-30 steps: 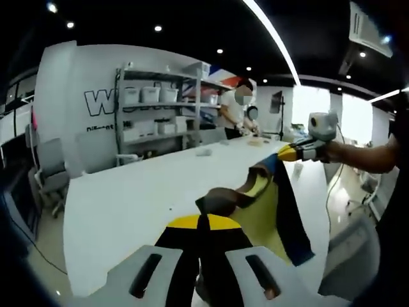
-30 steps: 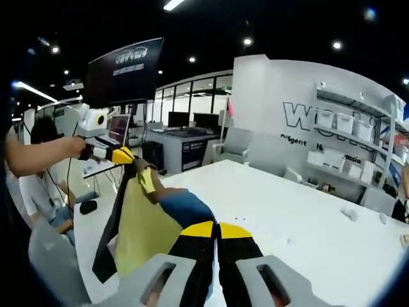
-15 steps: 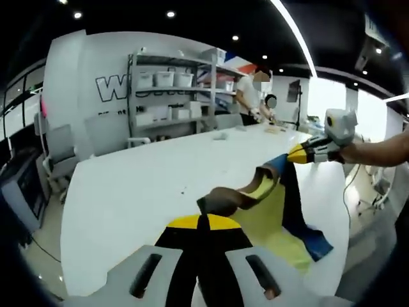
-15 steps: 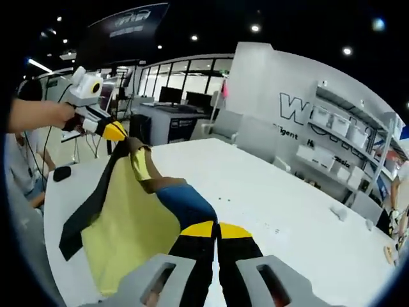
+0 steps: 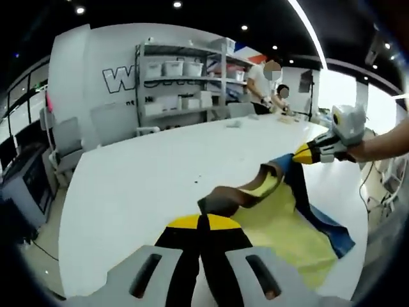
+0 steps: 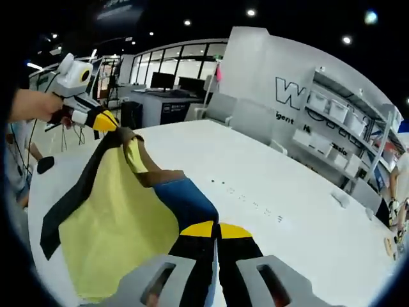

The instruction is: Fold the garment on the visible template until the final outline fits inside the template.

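Note:
A yellow garment (image 5: 287, 233) with brown, blue and dark trim hangs stretched between my two grippers above a white table (image 5: 147, 185). In the left gripper view my left gripper (image 5: 202, 217) is shut on a brown edge of the garment; my right gripper (image 5: 300, 155) at the right holds the other corner. In the right gripper view my right gripper (image 6: 216, 225) is shut on the blue edge of the garment (image 6: 121, 224), and my left gripper (image 6: 108, 125) pinches the far corner at upper left. The cloth's lower part drapes onto the table (image 6: 281, 211).
Shelves with white bins (image 5: 182, 83) stand against the back wall. Two people (image 5: 268, 83) work at the table's far end. Grey chairs (image 5: 61, 144) sit at the left. Small objects (image 6: 342, 198) lie on the far tabletop.
Both grippers have come down toward the table with the garment still held. More of the yellow cloth now lies spread on the tabletop.

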Available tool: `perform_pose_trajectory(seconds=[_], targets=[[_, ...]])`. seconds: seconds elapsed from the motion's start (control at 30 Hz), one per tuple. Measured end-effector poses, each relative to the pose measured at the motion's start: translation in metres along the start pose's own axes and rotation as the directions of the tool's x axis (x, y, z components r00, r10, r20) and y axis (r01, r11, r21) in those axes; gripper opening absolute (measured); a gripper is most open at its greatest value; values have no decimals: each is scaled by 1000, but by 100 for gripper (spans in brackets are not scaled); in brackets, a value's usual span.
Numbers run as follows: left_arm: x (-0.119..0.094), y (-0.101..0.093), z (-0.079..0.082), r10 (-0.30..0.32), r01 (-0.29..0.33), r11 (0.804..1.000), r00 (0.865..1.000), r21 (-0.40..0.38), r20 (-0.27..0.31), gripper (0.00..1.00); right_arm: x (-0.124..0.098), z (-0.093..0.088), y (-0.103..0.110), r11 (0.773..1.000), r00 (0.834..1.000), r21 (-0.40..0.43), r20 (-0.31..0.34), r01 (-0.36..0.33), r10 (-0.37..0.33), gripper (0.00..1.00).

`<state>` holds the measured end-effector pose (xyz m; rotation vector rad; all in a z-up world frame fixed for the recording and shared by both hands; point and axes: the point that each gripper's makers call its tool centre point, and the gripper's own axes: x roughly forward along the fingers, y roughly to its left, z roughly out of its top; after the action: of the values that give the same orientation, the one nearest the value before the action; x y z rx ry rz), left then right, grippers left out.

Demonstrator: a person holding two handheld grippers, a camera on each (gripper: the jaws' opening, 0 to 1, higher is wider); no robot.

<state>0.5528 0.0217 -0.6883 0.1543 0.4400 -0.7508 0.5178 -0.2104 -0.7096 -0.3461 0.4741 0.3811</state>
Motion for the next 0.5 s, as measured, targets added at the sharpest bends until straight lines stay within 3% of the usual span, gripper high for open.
perform_pose_trajectory(seconds=[0.23,0.5], targets=[[21,10,-18,-1,0,1000,999,-29,-38,0,23,-20,-2,1000,998,-4,-63,3,-3,0],[41,24,-36,-6,3,999,997,-41,-73,0,40,-34,2,1000,996,-19,-92,3,-4,0]])
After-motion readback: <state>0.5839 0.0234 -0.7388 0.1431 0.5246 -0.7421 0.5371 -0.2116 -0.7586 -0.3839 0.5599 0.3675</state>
